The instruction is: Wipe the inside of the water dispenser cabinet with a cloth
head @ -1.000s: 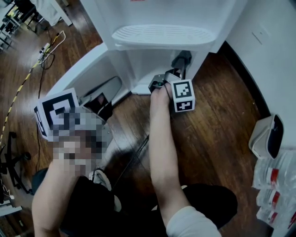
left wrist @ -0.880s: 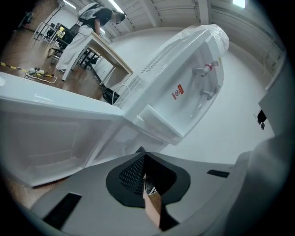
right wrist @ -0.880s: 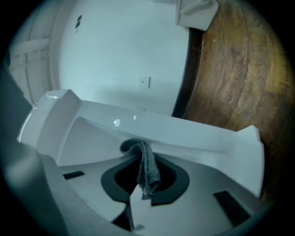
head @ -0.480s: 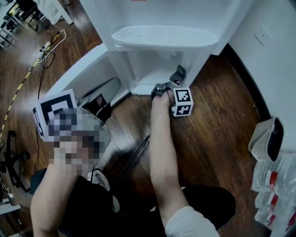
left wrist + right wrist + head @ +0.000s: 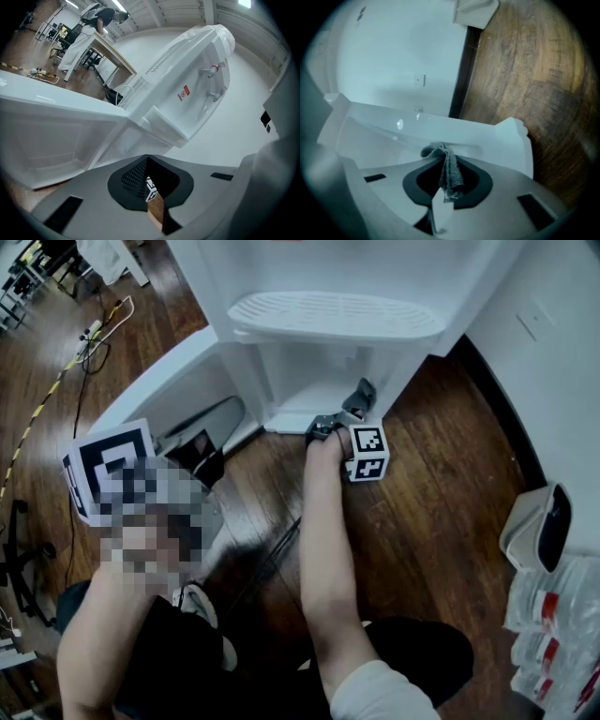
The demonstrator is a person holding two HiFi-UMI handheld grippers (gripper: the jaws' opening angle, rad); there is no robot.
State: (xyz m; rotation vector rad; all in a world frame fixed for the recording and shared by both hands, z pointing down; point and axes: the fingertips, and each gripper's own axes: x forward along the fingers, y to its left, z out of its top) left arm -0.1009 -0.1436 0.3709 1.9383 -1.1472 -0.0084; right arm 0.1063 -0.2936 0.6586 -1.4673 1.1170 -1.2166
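Two grippers are in play, one in each of the person's hands. The left gripper [image 5: 147, 161] is held nearest, low at the left of the head view, and its jaws are pressed together with nothing between them. It points up at the water dispenser [image 5: 187, 89]. The person's right forearm [image 5: 323, 549] stretches forward over the wooden floor [image 5: 441, 484]. It carries the right gripper [image 5: 359, 397] to the mouth of the open cabinet [image 5: 300, 371] at the dispenser's base. That gripper's jaws are clamped on a grey cloth [image 5: 450, 171], which bunches just past their tips at the cabinet's lower right, against its white floor or just above it. The cabinet door [image 5: 159, 381] hangs open to the left. Above the opening juts the slotted drip tray [image 5: 333, 313]. Farther left, a cable [image 5: 94, 338] trails across the floor.
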